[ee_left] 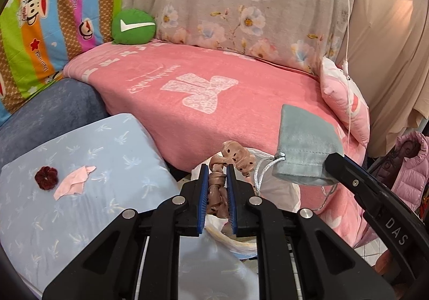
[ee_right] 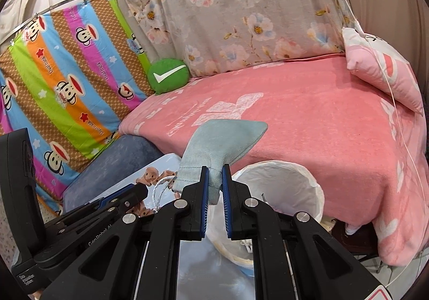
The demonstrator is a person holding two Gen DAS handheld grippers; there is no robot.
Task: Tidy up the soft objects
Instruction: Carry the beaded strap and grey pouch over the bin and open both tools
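My left gripper (ee_left: 217, 169) is shut on a brown spotted scrunchie (ee_left: 236, 156), whose ruffled end sticks up past the blue pads. My right gripper (ee_right: 215, 171) is shut on the hem of a pale blue-grey drawstring pouch (ee_right: 222, 139); in the left wrist view that pouch (ee_left: 305, 144) hangs at the right, silver cord dangling. Both are held above a white lined bin (ee_right: 281, 179) in front of the pink blanket (ee_left: 214, 101). On the light blue pillow (ee_left: 80, 192) lie a dark red scrunchie (ee_left: 46, 178) and a pink cloth scrap (ee_left: 75, 182).
A green round cushion with a white tick (ee_left: 133, 27) leans at the back of the bed. A pink pillow (ee_left: 346, 101) stands at the right, by a thin white cord. Floral and striped cartoon sheets hang behind. A dark blue cushion (ee_left: 53, 112) lies at the left.
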